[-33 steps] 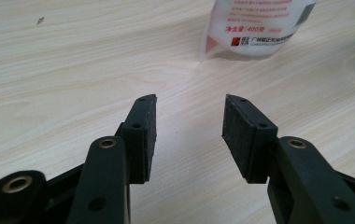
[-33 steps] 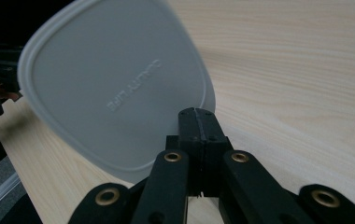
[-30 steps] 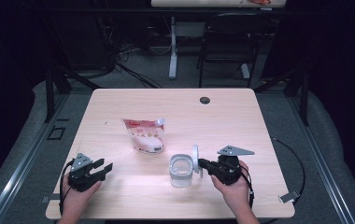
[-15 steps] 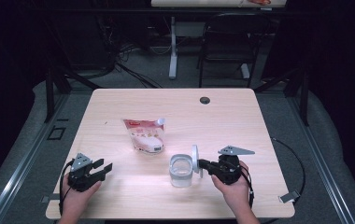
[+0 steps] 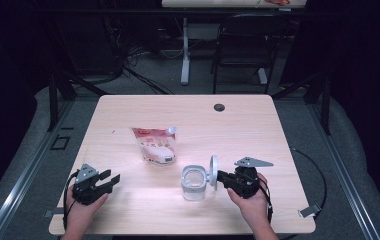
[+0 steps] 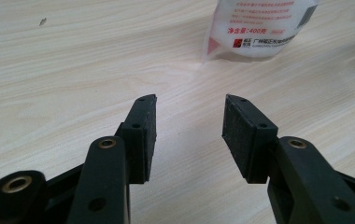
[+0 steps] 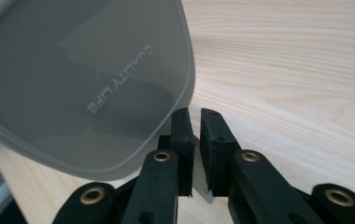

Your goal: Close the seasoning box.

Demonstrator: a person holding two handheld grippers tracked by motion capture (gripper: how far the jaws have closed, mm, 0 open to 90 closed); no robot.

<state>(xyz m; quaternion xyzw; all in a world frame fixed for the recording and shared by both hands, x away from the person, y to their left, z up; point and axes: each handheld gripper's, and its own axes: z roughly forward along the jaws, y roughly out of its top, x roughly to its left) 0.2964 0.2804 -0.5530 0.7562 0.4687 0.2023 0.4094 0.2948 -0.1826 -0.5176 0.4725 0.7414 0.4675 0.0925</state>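
A clear lidless jar [image 5: 194, 182] stands near the table's front middle. Its grey lid [image 5: 213, 171] stands on edge just right of the jar, and fills the upper left of the right gripper view [image 7: 82, 84]. My right gripper [image 5: 220, 176] [image 7: 194, 116] has its jaws around the lid's edge tab. They have just been opening, and a thin gap shows between the pads. A white and red pouch [image 5: 154, 145] [image 6: 259, 28] lies flat behind the jar. My left gripper [image 5: 112, 180] [image 6: 190, 105] rests open at the front left, with nothing between its pads.
The light wooden table [image 5: 258, 130] has a dark cable hole [image 5: 219, 107] near its back edge. A black chair [image 5: 248, 45] and a desk leg stand beyond the table. Cables trail off both front corners.
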